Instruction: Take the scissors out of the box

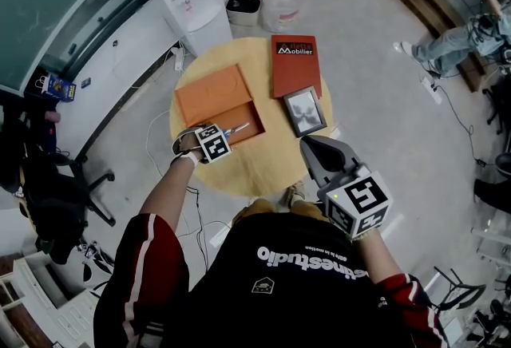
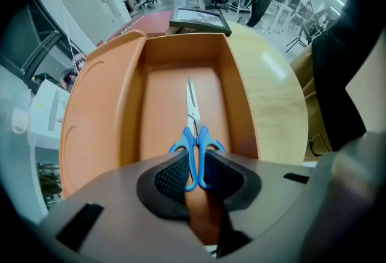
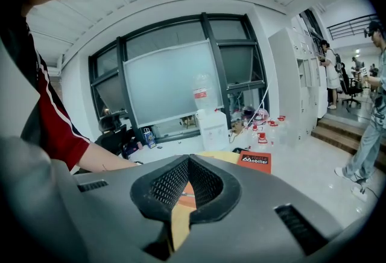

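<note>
The left claw [image 2: 196,162] points down into the open box [image 2: 239,96] and is closed on the scissors [image 2: 193,112], its ribbed black pads pinching the two blue plastic handle loops. That grip probably suits a straight lift, since the handles are the thickest part. The thin steel blades are shut and lie flat along the box floor, pointing away from the claw, so the scissors are not yet out. The box is smooth orange, rectangular and shallow, with its lid [image 2: 99,117] laid open beside it on the round, pale wooden counter [image 1: 267,167]. The right claw [image 3: 189,162] hangs above the counter's near edge, closed and empty, out of the way.
</note>
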The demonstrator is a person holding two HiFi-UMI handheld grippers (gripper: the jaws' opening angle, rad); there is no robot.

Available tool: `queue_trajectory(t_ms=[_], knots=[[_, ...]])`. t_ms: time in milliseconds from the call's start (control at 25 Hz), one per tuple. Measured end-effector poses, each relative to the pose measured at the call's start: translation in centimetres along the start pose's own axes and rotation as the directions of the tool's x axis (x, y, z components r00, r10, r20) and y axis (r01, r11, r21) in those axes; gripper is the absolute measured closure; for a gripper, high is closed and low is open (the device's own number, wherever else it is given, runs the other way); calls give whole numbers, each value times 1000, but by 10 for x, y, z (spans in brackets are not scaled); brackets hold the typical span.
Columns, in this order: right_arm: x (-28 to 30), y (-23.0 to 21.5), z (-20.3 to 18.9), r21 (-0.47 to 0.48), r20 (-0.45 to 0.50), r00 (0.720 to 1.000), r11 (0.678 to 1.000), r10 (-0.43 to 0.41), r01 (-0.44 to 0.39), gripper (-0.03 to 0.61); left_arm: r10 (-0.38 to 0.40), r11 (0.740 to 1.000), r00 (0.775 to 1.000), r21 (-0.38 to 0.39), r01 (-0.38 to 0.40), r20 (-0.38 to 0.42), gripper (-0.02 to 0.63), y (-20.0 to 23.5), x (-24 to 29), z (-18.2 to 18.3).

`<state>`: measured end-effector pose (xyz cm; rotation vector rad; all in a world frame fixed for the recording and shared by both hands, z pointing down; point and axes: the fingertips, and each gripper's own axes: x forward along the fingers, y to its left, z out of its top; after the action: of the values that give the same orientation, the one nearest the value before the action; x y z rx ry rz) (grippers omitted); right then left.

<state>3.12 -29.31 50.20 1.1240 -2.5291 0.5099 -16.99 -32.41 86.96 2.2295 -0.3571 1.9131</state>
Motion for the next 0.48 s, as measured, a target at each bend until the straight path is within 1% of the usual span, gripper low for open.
queue_trajectory(t_ms=[120,240,320,480], knots=[[-4,-1,3,1,12,1000,1000,-6,6,551,41,999,999,-1,-41,18,518,-1,-1,0],[-6,0,8,1,24,1000,1000,-7,7,551,79,996,995,-39,-76,56,520,1,-6,3],[-7,-1,6,-4,16,1000,1000,-10,10,551,94,994,993,-62,-89,76,520,1,-9,4],[-8,2,4,-9,18,1000,1000,-5,5,552,114,991,988,-85,-105,101,520,0,-18,5]])
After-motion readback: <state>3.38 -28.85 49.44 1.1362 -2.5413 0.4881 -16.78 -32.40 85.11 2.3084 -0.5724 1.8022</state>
